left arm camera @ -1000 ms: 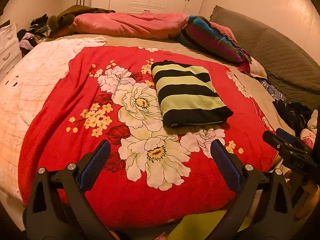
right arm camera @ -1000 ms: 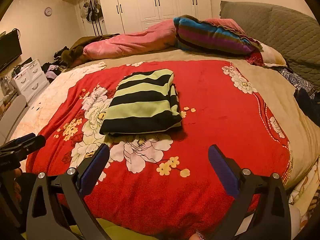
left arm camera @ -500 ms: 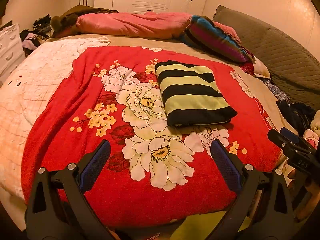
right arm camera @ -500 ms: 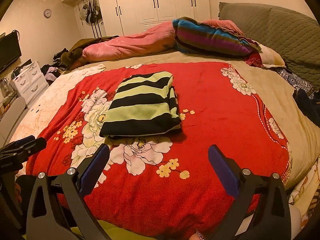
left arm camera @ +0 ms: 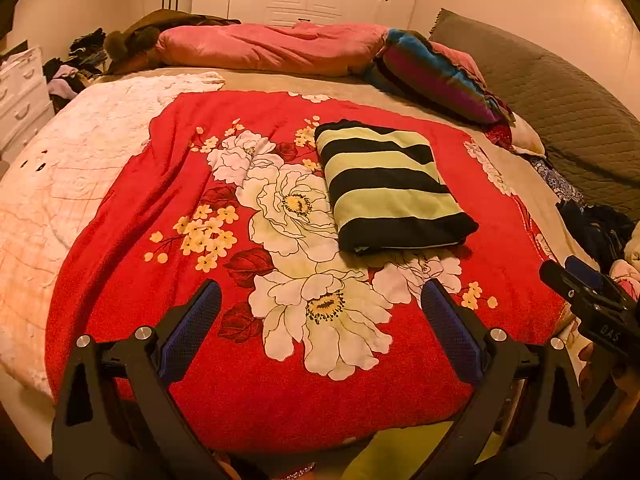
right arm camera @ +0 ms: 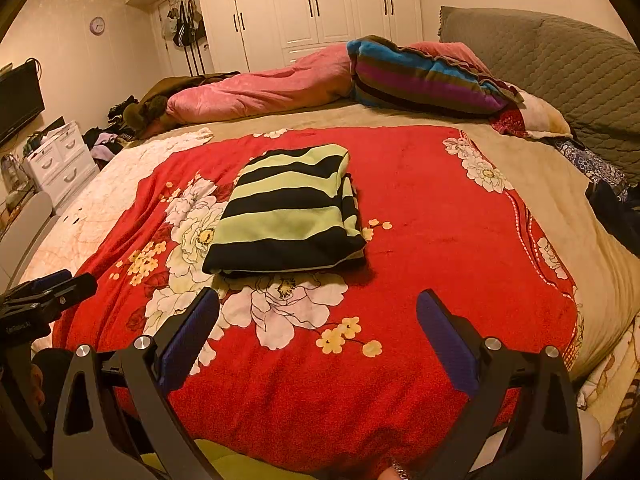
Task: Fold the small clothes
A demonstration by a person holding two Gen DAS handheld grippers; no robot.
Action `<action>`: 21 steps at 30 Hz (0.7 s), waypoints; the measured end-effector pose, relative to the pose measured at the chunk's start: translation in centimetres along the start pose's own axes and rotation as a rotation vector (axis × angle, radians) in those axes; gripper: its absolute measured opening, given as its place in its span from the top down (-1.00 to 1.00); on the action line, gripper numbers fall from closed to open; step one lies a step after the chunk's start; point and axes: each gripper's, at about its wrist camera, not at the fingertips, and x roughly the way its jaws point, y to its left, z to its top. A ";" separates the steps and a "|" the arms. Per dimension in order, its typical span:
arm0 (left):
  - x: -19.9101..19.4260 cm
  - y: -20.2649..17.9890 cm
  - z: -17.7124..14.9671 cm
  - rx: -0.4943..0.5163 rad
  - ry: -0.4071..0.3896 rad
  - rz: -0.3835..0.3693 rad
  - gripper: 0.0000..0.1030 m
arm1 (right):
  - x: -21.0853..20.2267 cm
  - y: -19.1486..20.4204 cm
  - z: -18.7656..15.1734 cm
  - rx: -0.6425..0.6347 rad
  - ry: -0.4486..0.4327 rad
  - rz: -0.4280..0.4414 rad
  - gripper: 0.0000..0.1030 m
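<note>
A folded garment with black and pale green stripes [left arm camera: 390,188] lies flat on the red floral blanket [left arm camera: 132,216]; it also shows in the right wrist view [right arm camera: 288,212]. My left gripper [left arm camera: 320,300] is open and empty, held above the blanket's near edge, short of the garment. My right gripper [right arm camera: 318,308] is open and empty, also near the front edge, with the garment ahead and to the left. The right gripper shows at the right edge of the left wrist view [left arm camera: 588,300], and the left gripper shows at the left edge of the right wrist view [right arm camera: 44,296].
A pink duvet [left arm camera: 272,46] and a striped blanket roll [right arm camera: 424,78] lie at the far side of the bed. A grey quilted headboard [right arm camera: 560,64] is on the right. Dark clothes [left arm camera: 600,228] lie at the right edge. White drawers [right arm camera: 60,160] stand at the left.
Both grippers have drifted slightly, so the garment sits a little differently in each view. The garment itself has not moved. Both grippers stay open.
</note>
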 end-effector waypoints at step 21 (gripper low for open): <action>-0.1 -0.1 0.3 0.001 0.005 0.037 -0.82 | 0.0 0.8 -0.2 -0.008 0.010 -0.004 -0.91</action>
